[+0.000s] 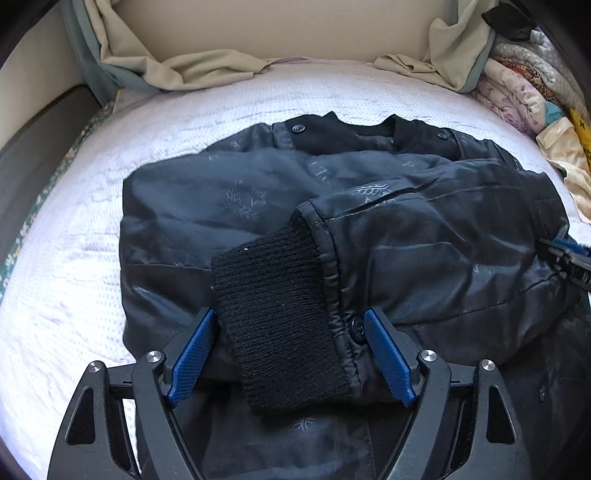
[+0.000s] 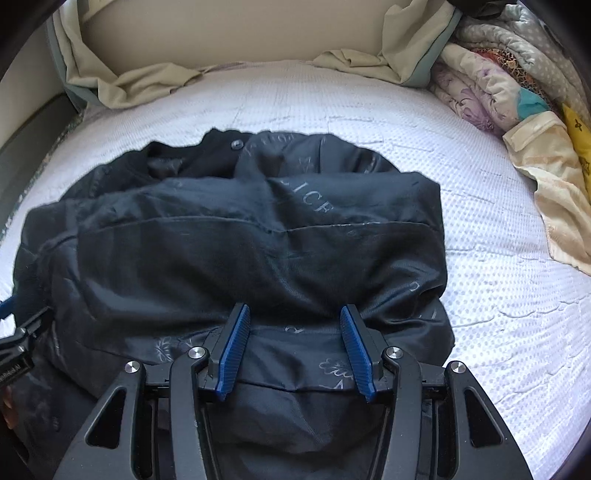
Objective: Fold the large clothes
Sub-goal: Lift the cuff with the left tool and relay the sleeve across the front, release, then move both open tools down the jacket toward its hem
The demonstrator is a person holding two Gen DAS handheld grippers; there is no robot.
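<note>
Our left gripper (image 1: 288,325) straddles the jacket (image 1: 258,192)'s knit cuff (image 1: 273,314), spread unclamped; our right gripper (image 2: 291,314) gapes over its lining.

White textured bedspread (image 1: 74,258); beige headboard (image 1: 258,26); rumpled beige sheet (image 1: 207,70); floral quilts (image 2: 491,92) right.

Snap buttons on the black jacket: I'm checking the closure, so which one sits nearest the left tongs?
The black snap button beside the ribbed knit cuff, just off the left tongs' right blue pad. The other two sit far off by the collar.
</note>
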